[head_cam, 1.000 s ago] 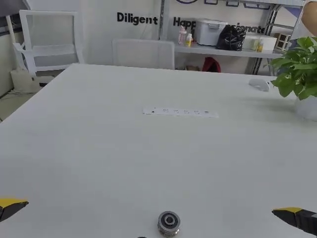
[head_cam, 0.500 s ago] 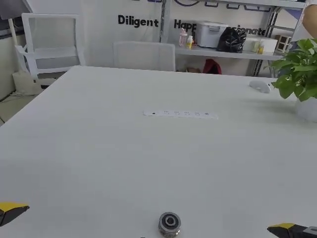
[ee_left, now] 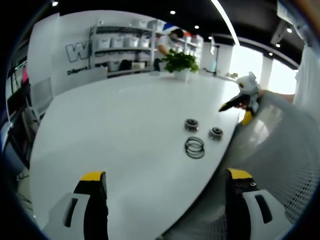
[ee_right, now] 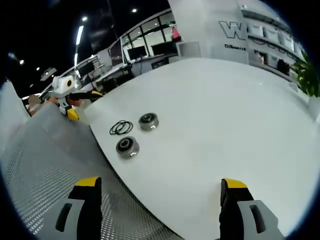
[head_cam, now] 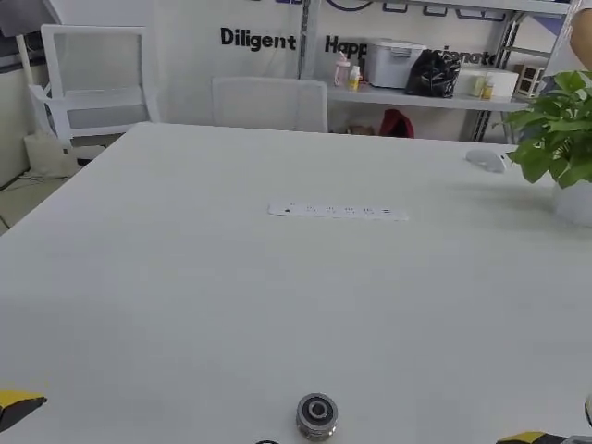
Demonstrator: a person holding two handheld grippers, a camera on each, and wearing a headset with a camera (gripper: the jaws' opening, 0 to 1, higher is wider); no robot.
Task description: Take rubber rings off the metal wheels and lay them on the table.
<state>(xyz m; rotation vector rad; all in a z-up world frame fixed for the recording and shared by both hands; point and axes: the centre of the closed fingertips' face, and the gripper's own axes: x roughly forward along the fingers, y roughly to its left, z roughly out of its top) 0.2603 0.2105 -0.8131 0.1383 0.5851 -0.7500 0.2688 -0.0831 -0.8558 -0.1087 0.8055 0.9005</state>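
Observation:
Two metal wheels (ee_left: 191,124) (ee_left: 216,132) stand near the table's front edge, with black rubber rings (ee_left: 194,147) lying flat and overlapping beside them. My left gripper (ee_left: 166,176) is open and empty, well short of them. The right gripper view has the same wheels (ee_right: 148,120) (ee_right: 127,146) and rings (ee_right: 120,127), and my right gripper (ee_right: 160,184) is open and empty, off the table's edge. In the head view one wheel (head_cam: 316,415) sits at the bottom centre, with the left gripper's yellow fingertip (head_cam: 14,404) far left and the right gripper's fingertip (head_cam: 527,437) at the bottom right.
The white table (head_cam: 277,296) stretches far ahead, with a built-in power strip (head_cam: 338,212) in its middle. A potted plant (head_cam: 557,129) stands at the right edge. White chairs (head_cam: 92,79) and a shelf with boxes (head_cam: 416,69) stand behind.
Both gripper tips have sunk toward the bottom edge of the head view, the right one almost out of it. The wheel has stayed put.

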